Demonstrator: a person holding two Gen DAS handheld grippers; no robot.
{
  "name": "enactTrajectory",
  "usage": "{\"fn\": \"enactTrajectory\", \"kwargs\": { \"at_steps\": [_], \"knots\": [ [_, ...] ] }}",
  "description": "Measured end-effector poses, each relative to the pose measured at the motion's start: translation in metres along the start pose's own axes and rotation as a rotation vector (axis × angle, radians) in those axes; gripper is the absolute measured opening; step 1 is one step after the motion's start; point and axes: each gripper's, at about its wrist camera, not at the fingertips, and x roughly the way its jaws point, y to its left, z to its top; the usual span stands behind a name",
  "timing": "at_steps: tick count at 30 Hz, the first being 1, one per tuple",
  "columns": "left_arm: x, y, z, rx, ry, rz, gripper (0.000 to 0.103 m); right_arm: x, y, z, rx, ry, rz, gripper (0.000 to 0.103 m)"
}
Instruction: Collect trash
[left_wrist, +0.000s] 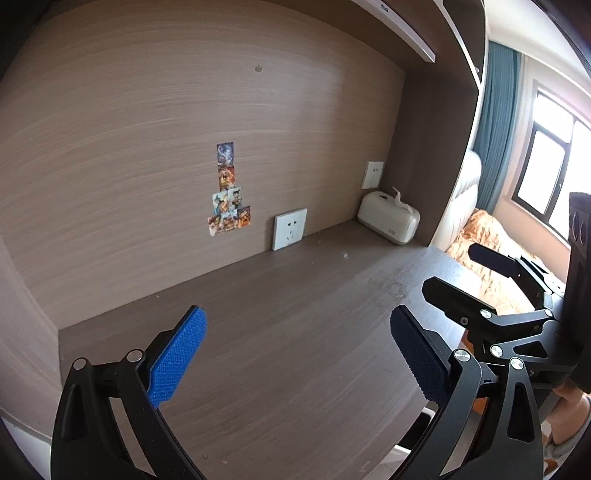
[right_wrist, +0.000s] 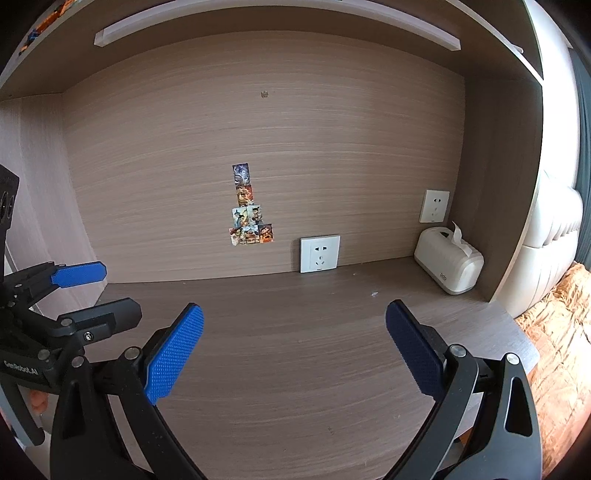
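My left gripper (left_wrist: 297, 354) is open and empty above the brown wooden desk (left_wrist: 295, 314). My right gripper (right_wrist: 293, 350) is open and empty above the same desk (right_wrist: 295, 332). Each gripper shows in the other's view: the right one at the right edge of the left wrist view (left_wrist: 476, 275), the left one at the left edge of the right wrist view (right_wrist: 96, 291). A tiny white scrap (left_wrist: 346, 255) lies on the desk near the back; it also shows in the right wrist view (right_wrist: 374, 294). A few small crumbs dot the desk surface.
A white tissue box (left_wrist: 388, 218) with a tissue sticking out stands in the back right corner (right_wrist: 448, 260). Wall sockets (right_wrist: 319, 253) and stickers (right_wrist: 248, 210) are on the back panel. A bed with an orange blanket (left_wrist: 495, 258) lies right of the desk.
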Motion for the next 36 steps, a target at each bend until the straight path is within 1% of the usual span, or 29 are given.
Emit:
{"fn": "enactTrajectory", "kwargs": {
  "at_steps": [3,36],
  "knots": [
    [0.001,0.001,0.000,-0.003,0.000,-0.008,0.098,0.001,0.000,0.001,0.001,0.001,-0.003,0.098],
    [0.016,0.019,0.001,-0.032,0.017,0.002,0.098,0.015,0.006,0.000,-0.007,0.028,0.005,0.098]
  ]
}}
